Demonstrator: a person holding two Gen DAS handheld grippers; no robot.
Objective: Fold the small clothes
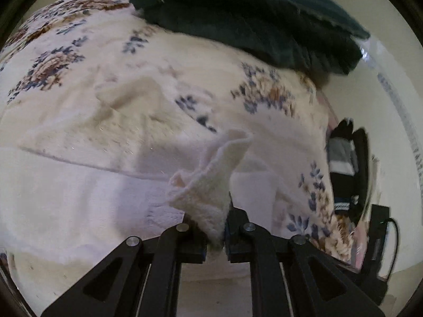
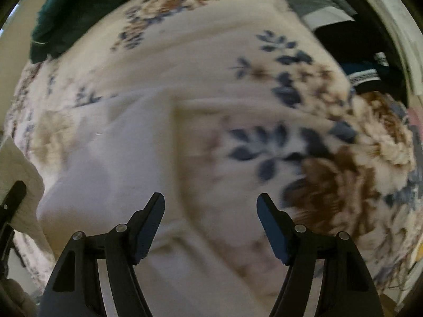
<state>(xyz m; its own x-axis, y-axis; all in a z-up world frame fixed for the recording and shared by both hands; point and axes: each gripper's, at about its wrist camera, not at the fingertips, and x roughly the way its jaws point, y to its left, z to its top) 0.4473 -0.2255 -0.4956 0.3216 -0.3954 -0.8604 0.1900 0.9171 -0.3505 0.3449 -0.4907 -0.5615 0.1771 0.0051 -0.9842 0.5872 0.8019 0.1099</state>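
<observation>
A small white knitted garment point(image 1: 87, 174) lies spread on a floral blanket point(image 1: 201, 84). My left gripper point(image 1: 215, 227) is shut on a corner of the garment point(image 1: 211, 182), which stands up bunched between the fingers. In the right wrist view the garment point(image 2: 127, 158) lies flat under my right gripper point(image 2: 211, 206), which is open and empty, hovering just above the cloth near its edge. The left gripper and the lifted corner point(image 2: 18, 174) show at the left edge of that view. Both views are blurred.
A dark green cushion point(image 1: 253, 18) sits at the far side of the blanket; it also shows in the right wrist view point(image 2: 66, 13). A pile of striped and dark clothes point(image 1: 346, 158) lies beyond the blanket's right edge, also in the right wrist view point(image 2: 343, 34).
</observation>
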